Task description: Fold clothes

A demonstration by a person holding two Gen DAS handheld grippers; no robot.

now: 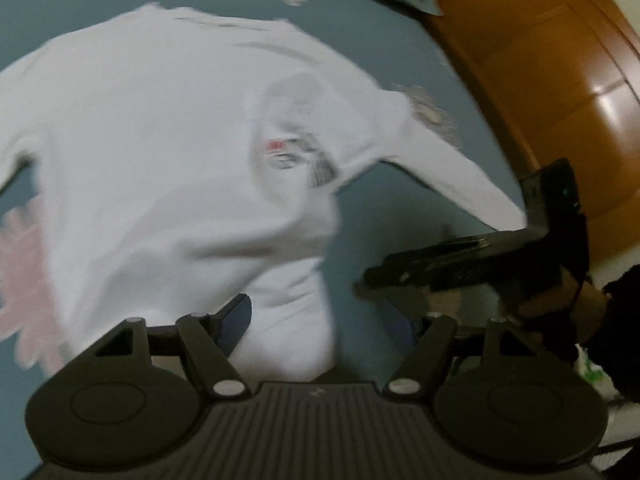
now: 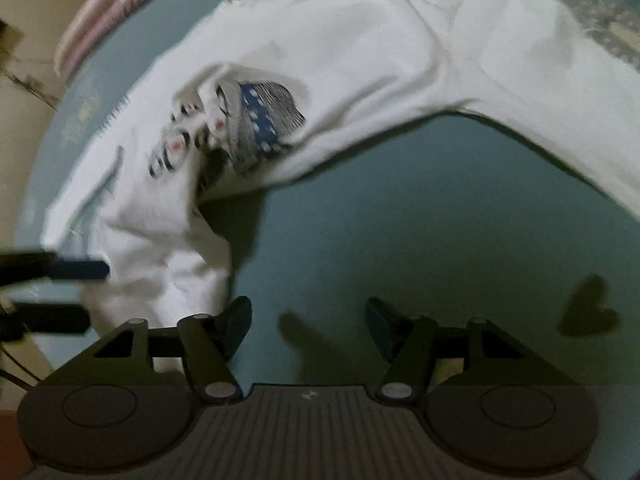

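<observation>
- A white long-sleeved shirt (image 1: 152,152) lay spread and rumpled across the teal bed sheet (image 2: 400,220), printed chest patch (image 2: 240,120) creased, one sleeve (image 1: 452,176) trailing right.
- The left hand-held gripper (image 1: 320,316) stood with jaws apart astride the near hem; closing on too little cloth could let the fold slip.
- The right hand-held gripper (image 2: 308,324) hung released over bare sheet, holding nothing.
- Judged risk: motion blur suggested speed; a hurried pull could drag wrinkles into the fold.
</observation>
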